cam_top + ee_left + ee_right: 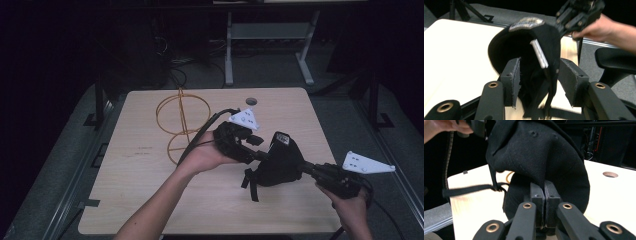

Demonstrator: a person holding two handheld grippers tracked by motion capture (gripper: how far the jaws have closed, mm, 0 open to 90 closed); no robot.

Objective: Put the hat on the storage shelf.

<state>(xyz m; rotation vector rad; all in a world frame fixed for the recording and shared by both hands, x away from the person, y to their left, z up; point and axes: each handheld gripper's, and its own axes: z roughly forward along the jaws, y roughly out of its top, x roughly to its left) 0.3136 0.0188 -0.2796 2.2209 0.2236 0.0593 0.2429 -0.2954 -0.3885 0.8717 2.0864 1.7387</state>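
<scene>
I have the black cap (281, 162) lifted just off the surface (150, 200), toward its right edge and nearer the near edge than the far one. My right gripper (544, 191) has its fingers clenched on the cap's fabric, pads pressed flat together through the cloth. My left gripper (539, 80) has its fingers released: the cap's rim and strap hang between the pads, which stand off on both sides. To do this well, I think I should keep the right pinch firm and level so the cap doesn't swing, and draw the left fingers away without snagging the strap. My left hand (202, 155) reaches in from the middle, palm up; my right hand (350, 205) comes low from the near right corner. The yellow wire stand (181, 122) sits well apart.
</scene>
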